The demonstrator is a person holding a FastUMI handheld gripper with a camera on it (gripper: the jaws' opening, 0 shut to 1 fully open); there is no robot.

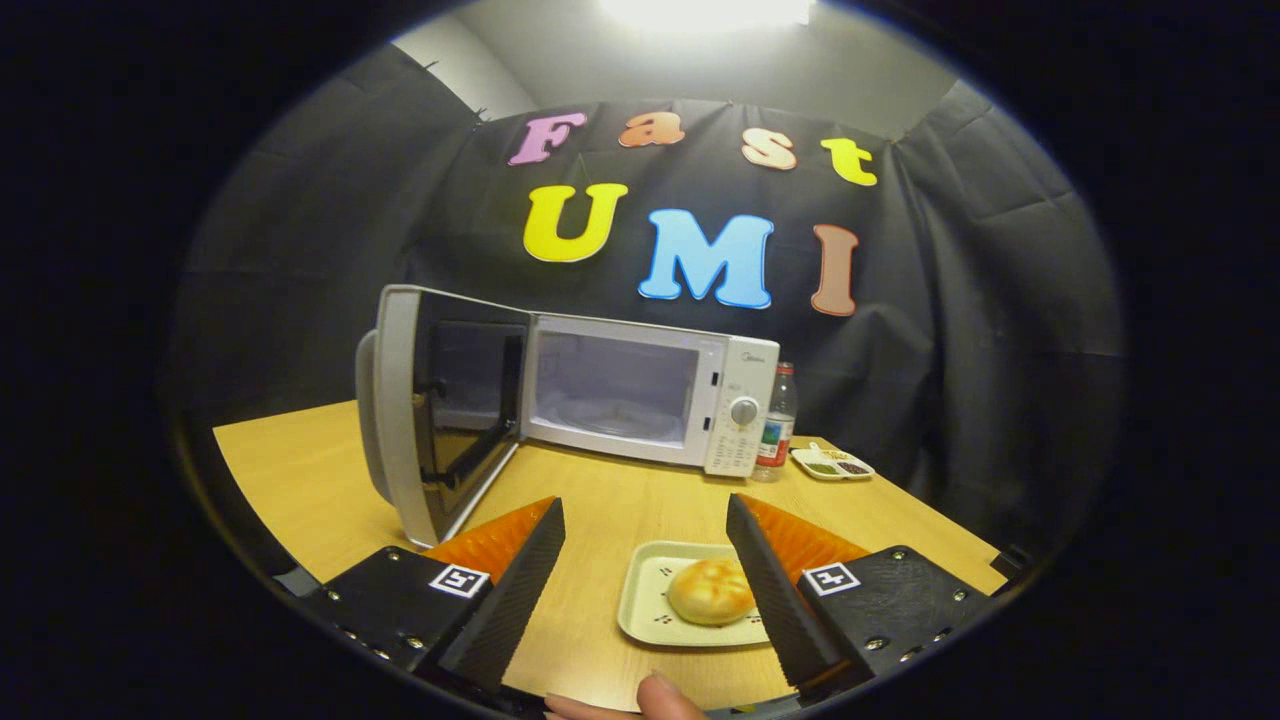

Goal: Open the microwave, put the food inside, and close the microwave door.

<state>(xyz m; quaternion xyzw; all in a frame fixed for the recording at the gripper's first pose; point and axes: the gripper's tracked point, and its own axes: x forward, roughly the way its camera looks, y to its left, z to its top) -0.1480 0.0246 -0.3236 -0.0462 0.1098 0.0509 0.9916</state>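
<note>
Here your gripper hovers over the near part of the table, its fingers spread wide and holding nothing. A plate sits on the table near the near edge, mostly in the gap between the fingers; its right side is hidden behind the right finger. A bun rests on the plate, toward its right, close against that finger, though you cannot tell whether they touch. The left finger stands well apart from the plate.

Beyond the fingers, the microwave stands toward the far edge of the table. Its door is swung fully open to the left, and the cavity shows a turntable inside. Just right of the microwave stands a bottle, and a small dish lies beside it, nearer the far right corner. A fingertip shows at the near edge, below the plate.
</note>
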